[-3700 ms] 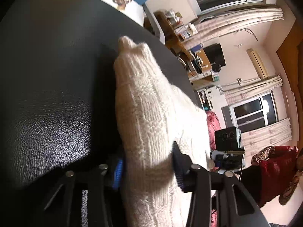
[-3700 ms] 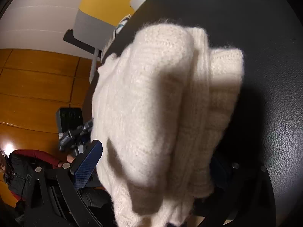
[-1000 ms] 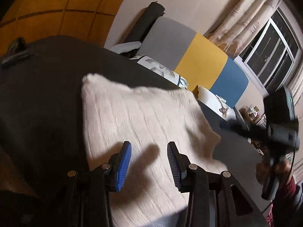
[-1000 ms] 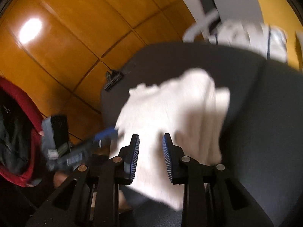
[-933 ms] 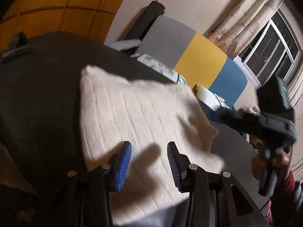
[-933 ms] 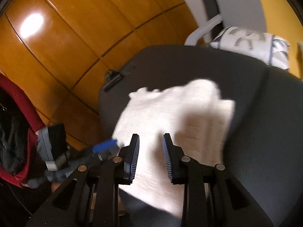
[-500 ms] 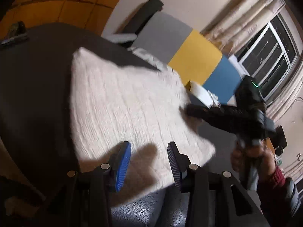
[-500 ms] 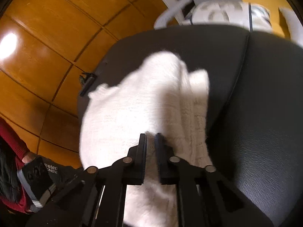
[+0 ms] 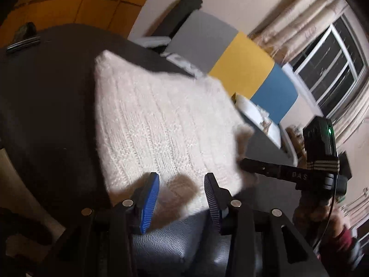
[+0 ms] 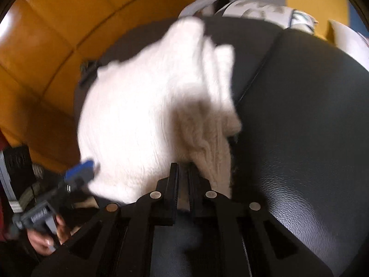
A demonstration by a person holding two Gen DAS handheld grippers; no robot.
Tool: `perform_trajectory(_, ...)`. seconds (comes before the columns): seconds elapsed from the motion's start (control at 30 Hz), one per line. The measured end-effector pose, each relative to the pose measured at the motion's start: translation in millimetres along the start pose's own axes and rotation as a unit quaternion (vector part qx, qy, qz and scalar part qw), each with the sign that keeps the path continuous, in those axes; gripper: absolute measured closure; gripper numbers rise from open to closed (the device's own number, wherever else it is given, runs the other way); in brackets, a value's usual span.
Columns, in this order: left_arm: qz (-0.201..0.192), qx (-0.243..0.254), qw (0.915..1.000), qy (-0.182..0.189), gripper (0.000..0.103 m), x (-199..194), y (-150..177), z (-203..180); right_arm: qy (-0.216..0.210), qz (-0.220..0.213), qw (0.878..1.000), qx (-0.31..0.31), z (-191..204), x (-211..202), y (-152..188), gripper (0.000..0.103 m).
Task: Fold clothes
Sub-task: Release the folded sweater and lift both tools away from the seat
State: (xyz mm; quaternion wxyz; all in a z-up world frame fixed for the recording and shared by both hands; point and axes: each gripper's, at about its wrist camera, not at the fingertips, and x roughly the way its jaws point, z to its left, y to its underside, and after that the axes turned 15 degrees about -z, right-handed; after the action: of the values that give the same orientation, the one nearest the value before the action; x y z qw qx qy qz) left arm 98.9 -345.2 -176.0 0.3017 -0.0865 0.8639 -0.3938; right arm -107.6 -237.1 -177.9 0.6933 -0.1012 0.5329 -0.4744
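Note:
A folded cream knitted sweater [image 9: 161, 124] lies flat on a black leather surface [image 9: 46, 106]. My left gripper [image 9: 182, 184] is open and hovers just above the sweater's near edge with nothing between its blue pads. In the left wrist view my right gripper [image 9: 242, 161] reaches in from the right and its tip meets the sweater's right corner. In the right wrist view the sweater [image 10: 147, 106] fills the middle. The right gripper [image 10: 183, 170] has its jaws drawn almost together at the cloth's near edge, with shaded knit in the slit. The left gripper [image 10: 79, 170] shows at the lower left.
A sofa back with grey, yellow and blue panels [image 9: 242, 69] and a patterned pillow [image 10: 260, 11] stand behind the surface. A small dark clip [image 9: 23, 34] lies at its far left edge. Orange wooden flooring [image 10: 46, 46] lies beyond. A hand [image 10: 46, 240] holds the left gripper.
Both grippers let go of the sweater, which now lies folded. Over the last second the right gripper's jaws closed and moved onto the sweater's edge. The left gripper stayed open.

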Motion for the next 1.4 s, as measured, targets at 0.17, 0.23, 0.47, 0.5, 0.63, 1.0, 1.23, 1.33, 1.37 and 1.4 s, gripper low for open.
perform_trajectory(0.17,-0.032,-0.006,0.9992,0.023,0.056,-45.9,-11.1,-1.2,-0.046,-0.106,0.993,-0.002,20.8,-76.0,-0.3,0.088)
perform_trajectory(0.23,-0.052,0.017,0.9984,0.011,0.056,-65.3,-13.9,-6.7,-0.033,-0.157,0.987,-0.020,37.0,-95.1,7.5,0.061)
perform_trajectory(0.47,-0.090,0.156,0.9796,-0.089,0.055,-104.4,-9.9,-47.4,0.038,-0.294,0.954,-0.042,70.2,-162.6,27.8,0.000)
perform_trajectory(0.5,-0.100,0.179,0.9728,-0.109,0.055,-107.4,-9.2,-55.6,0.046,-0.293,0.954,-0.036,71.3,-159.8,29.4,0.000)
perform_trajectory(0.63,-0.115,0.184,0.9619,-0.167,0.055,-113.9,-14.2,-70.6,0.041,-0.240,0.970,-0.028,84.2,-140.8,26.2,0.000)
perform_trajectory(1.0,-0.189,0.086,0.9688,-0.135,0.060,-147.0,-59.7,-56.2,0.098,-0.261,0.944,-0.178,165.2,-118.9,16.6,0.000)
perform_trajectory(1.23,-0.152,0.105,0.9553,-0.230,0.058,-132.5,-66.4,-49.9,0.171,-0.267,0.930,-0.185,175.8,-101.3,17.8,0.000)
perform_trajectory(1.33,-0.146,0.116,0.9495,-0.253,0.057,-129.1,-64.5,-53.2,0.177,-0.285,0.923,-0.188,176.8,-110.9,12.5,0.000)
perform_trajectory(1.37,-0.151,0.122,0.9485,-0.251,0.057,-129.1,-63.2,-55.9,0.178,-0.283,0.923,-0.188,176.5,-112.3,10.4,0.000)
perform_trajectory(1.4,-0.153,0.126,0.9480,-0.250,0.057,-127.7,-62.5,-58.3,0.177,-0.282,0.924,-0.187,175.6,-113.5,9.6,0.000)
